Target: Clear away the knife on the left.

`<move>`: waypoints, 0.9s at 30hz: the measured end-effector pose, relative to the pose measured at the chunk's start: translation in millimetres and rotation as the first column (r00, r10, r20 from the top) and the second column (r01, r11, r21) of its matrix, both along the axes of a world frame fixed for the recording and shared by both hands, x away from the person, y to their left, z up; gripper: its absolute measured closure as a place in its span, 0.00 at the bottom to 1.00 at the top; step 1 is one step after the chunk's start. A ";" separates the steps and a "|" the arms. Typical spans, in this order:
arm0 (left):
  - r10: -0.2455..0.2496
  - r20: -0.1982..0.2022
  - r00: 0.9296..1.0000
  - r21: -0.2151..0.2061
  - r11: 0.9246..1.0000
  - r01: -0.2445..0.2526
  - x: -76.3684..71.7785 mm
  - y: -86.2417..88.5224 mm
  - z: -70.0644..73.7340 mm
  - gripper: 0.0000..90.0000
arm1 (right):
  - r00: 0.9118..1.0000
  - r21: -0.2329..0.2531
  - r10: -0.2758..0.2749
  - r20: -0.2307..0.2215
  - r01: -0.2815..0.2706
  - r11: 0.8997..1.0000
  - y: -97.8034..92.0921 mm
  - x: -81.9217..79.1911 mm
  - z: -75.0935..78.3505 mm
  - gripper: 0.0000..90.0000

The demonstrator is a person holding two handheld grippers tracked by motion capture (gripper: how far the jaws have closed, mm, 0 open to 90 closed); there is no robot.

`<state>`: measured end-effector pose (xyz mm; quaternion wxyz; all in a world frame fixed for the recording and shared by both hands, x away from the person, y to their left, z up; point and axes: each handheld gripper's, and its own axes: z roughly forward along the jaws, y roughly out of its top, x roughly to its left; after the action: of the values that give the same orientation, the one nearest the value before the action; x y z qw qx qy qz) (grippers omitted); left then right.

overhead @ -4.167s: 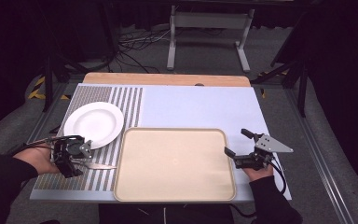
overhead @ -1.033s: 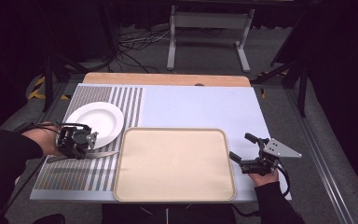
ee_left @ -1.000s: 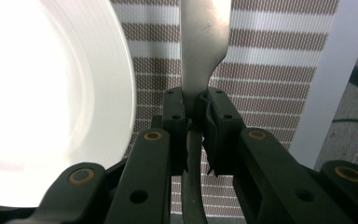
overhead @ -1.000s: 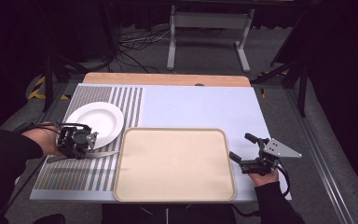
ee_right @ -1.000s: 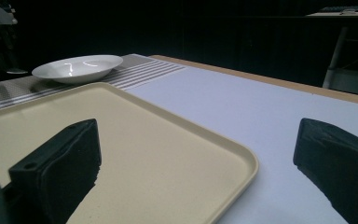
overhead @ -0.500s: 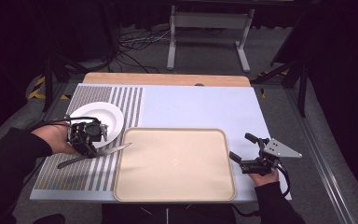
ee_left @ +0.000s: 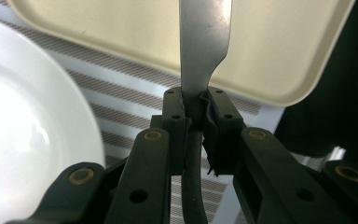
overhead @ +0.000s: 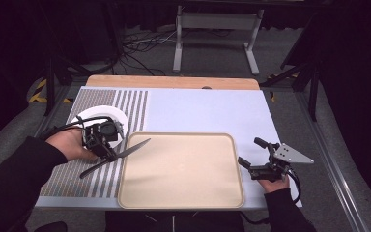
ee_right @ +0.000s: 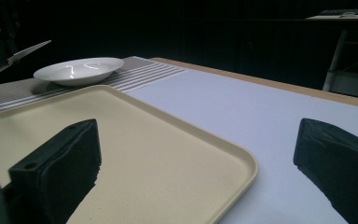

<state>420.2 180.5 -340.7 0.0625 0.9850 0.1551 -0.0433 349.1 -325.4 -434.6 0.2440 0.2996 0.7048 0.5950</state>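
Now left tongs (ee_left: 193, 119) clamp flat steel knife (ee_left: 204, 42) above smooth beige tray (overhead: 181, 169); right tongs (ee_right: 200, 158) wide

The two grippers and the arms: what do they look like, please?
Both grippers, left and right, are black, with two flat jaws each. Brass-coloured rivets dot the left one's links in the left gripper view. The right one carries a grey three-cornered plate with small holes. A black cable trails from the left one. Both sleeves are black.
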 end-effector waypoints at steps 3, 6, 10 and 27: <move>0.092 -0.018 0.996 -0.002 0.996 -0.092 3.0 -6.9 -1.2 0.89 | 1.000 -0.001 -0.001 0.005 0.001 1.000 -0.3 0.1 0.2 0.01; 0.150 -0.033 0.988 -0.027 0.988 -0.151 4.9 -9.2 -4.2 0.89 | 1.000 0.000 -0.001 0.004 0.001 1.000 -0.9 0.1 0.2 0.01; 0.174 -0.053 0.983 -0.061 0.982 -0.177 4.8 -14.1 -5.4 0.89 | 1.000 -0.001 -0.001 0.004 0.001 1.000 -1.1 0.1 0.2 0.01; 0.294 -0.134 0.946 -0.084 0.948 -0.307 4.5 -41.2 -14.4 0.89 | 1.000 0.002 -0.005 0.007 0.005 1.000 -1.8 0.5 0.3 0.01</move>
<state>424.6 139.3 -355.2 0.1102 0.9408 0.3044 -0.1001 349.6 -327.2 -434.3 0.2475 0.2997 0.7026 0.5960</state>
